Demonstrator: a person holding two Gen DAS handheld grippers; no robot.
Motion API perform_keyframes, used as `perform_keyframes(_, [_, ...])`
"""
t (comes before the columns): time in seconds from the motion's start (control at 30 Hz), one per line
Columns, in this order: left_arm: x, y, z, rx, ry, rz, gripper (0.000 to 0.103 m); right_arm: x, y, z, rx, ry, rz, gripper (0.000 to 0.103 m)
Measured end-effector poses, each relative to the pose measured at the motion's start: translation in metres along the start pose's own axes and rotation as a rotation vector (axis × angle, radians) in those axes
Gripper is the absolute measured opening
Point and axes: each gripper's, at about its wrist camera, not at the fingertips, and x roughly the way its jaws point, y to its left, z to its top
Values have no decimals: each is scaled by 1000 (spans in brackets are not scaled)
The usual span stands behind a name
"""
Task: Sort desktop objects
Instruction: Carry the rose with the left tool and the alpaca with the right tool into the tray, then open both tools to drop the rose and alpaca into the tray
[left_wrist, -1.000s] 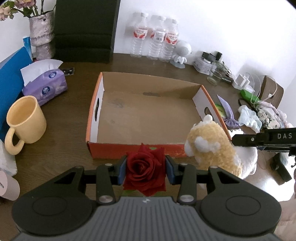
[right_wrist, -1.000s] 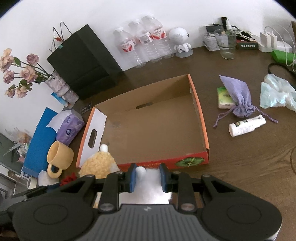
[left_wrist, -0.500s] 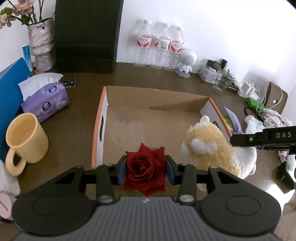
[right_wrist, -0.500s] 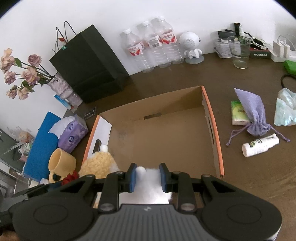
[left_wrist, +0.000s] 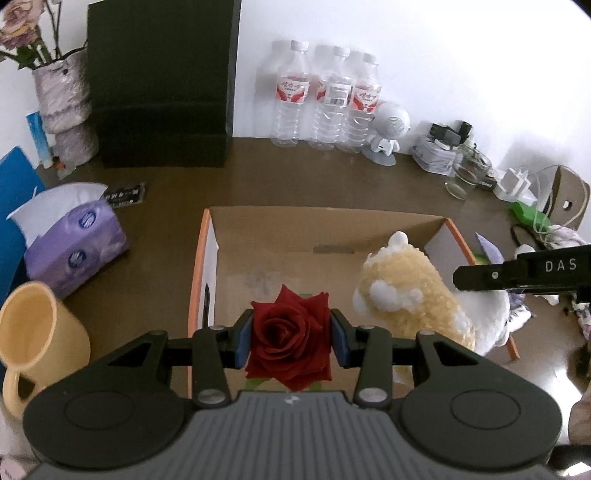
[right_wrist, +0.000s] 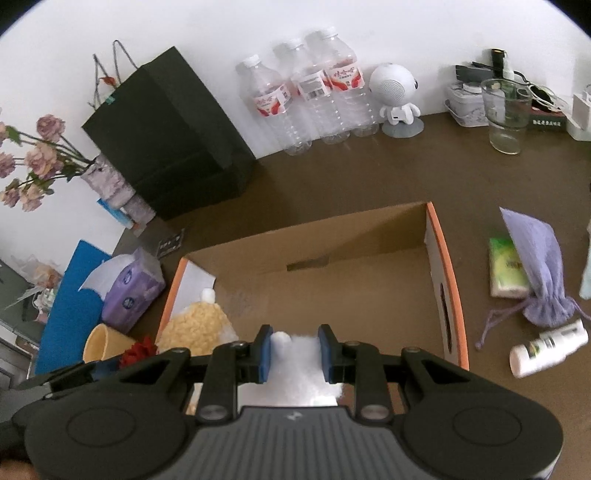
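My left gripper (left_wrist: 291, 341) is shut on a red rose (left_wrist: 290, 343), which hangs over the near left part of an open cardboard box (left_wrist: 197, 280) with an orange rim. My right gripper (right_wrist: 295, 350) is shut on the white body of a yellow and white plush toy (right_wrist: 195, 325), with the toy's head over the box's left side. In the left wrist view the plush toy (left_wrist: 406, 291) sits to the right of the rose, and a black finger (left_wrist: 517, 273) of the right gripper reaches in behind it. The box (right_wrist: 447, 280) holds nothing else that I can see.
A yellow mug (left_wrist: 37, 339) and a purple tissue pack (left_wrist: 74, 251) stand left of the box. A black bag (left_wrist: 159, 81), three water bottles (left_wrist: 328, 99), a white robot figure (left_wrist: 388, 125) and a glass (left_wrist: 467, 173) line the back. A purple pouch (right_wrist: 539, 269) and a white bottle (right_wrist: 546, 347) lie to the right.
Both grippers have moved forward past the box's front wall, carrying the rose and the plush toy from in front of the box to over its inside. The grips are unchanged.
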Motion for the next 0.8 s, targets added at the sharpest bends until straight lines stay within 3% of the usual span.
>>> perform_keyframes(0.37, [77,10,30,52,60,50,42,72,-14,41,23,39,-66,25])
perform_keyframes(0.8, [138,7,39,138,100,120,42,125,-21,53,36,61,-146,25])
